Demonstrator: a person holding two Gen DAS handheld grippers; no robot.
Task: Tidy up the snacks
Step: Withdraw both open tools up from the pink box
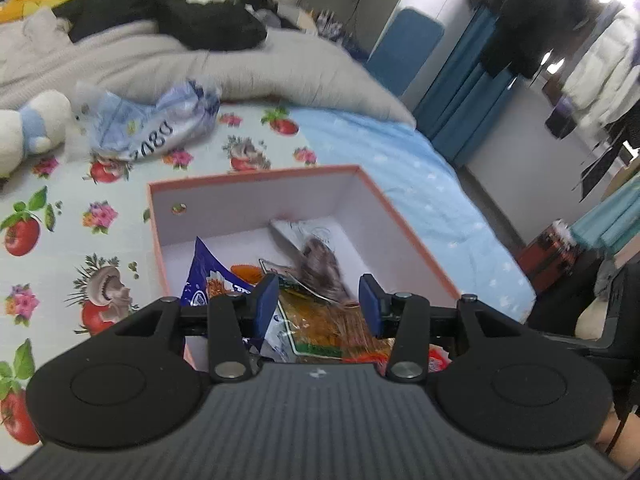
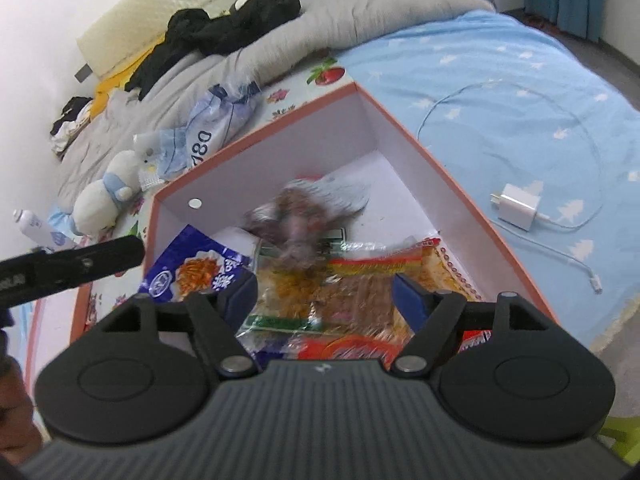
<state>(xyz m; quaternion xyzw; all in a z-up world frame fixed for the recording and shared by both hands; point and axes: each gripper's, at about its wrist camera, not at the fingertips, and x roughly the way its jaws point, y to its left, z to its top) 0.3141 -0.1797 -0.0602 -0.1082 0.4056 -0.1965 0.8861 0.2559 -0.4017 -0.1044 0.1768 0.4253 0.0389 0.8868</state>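
Your fingers hung released over the box; a blurred brown packet dropped frame-centre — you needed lower releases.

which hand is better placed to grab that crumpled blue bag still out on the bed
Left, probably. The crumpled blue bag lies beyond the box's left far corner, on the left claw's side. Both claws are open and empty over the box.

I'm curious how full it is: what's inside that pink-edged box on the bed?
The box holds snack packets: a blue one, an orange-red one and a blurred brownish one. Whatever lies beneath them is covered.
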